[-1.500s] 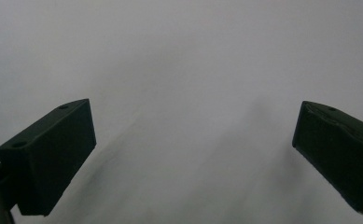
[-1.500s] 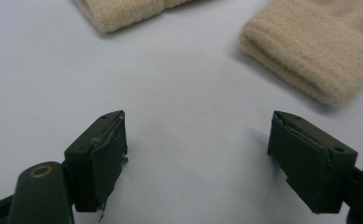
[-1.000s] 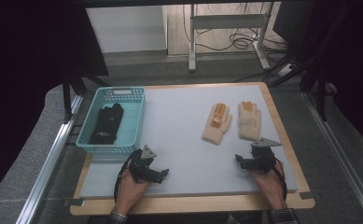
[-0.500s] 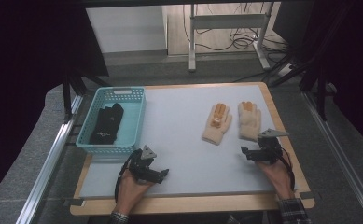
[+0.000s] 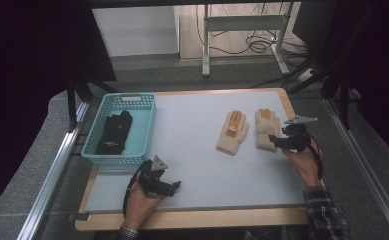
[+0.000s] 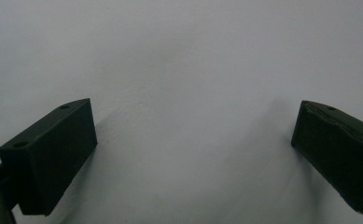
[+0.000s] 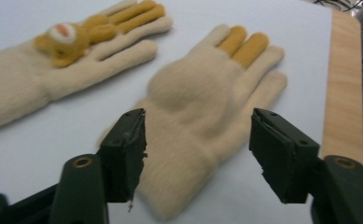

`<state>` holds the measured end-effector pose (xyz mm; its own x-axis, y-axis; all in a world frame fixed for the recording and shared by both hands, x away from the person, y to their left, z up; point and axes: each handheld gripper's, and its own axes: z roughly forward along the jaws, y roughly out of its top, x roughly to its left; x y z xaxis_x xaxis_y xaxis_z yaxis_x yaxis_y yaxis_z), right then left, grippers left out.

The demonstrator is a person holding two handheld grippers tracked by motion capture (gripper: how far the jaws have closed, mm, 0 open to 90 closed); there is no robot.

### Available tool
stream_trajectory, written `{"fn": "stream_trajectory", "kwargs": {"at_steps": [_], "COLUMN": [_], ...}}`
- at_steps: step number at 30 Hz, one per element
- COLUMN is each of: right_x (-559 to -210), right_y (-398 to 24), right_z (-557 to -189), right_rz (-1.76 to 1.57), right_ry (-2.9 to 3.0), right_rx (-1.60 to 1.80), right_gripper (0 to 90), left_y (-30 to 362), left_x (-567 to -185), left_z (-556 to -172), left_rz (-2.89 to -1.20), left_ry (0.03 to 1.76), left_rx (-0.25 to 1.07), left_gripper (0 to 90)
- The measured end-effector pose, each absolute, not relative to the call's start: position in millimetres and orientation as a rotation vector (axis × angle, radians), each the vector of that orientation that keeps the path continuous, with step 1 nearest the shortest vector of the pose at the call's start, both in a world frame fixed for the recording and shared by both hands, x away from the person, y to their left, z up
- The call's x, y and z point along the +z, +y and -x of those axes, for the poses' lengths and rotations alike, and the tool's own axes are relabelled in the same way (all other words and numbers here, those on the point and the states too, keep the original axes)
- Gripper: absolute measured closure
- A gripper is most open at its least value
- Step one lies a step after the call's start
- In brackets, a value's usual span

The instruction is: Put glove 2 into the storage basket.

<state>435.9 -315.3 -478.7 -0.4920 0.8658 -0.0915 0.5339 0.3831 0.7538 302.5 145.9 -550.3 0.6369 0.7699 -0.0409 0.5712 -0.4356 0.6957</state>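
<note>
Now the cream glove (image 7: 202, 116) lies flat at the mat's right side, cuff between the right gripper (image 5: 277, 142)'s jaws — just narrowed after the hand moved up from the near edge, not yet pinching. The left gripper (image 5: 174, 186) rests, jaws spread, on the grey mat (image 5: 192, 150) — its twin glove (image 5: 233, 132) alongside, black gloves (image 5: 114, 132) in the teal basket (image 5: 147, 125).

High view overhead, facing forward-down; right gripper view close, sharing cream glove (image 7: 202, 116).
</note>
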Motion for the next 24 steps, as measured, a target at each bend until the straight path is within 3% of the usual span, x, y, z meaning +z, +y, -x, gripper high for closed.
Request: {"fn": "stream_trajectory", "kwargs": {"at_steps": [5, 13, 20, 24], "right_x": [-482, -494, -508, -518], "right_y": [-312, -306, -291, -282], "right_z": [-459, -488, -500, -502], "right_rz": [-1.177, -1.208, -1.135, -1.1], "right_ry": [2.184, 2.179, 2.228, 2.26], "right_rx": [0.895, 0.946, 0.88, 0.84], "right_gripper": [40.4, 29.9, 26.7, 33.0], "left_y": [146, 146, 146, 146], "left_x": [-550, -550, -550, -550], "left_z": [-303, -303, -303, -302], "left_rz": [-2.165, -2.169, -2.169, -2.168], "left_ry": [1.041, 1.038, 1.038, 1.038], "left_rx": [0.371, 0.371, 0.371, 0.373], "left_gripper": [0.4, 0.4, 0.4, 0.5]}}
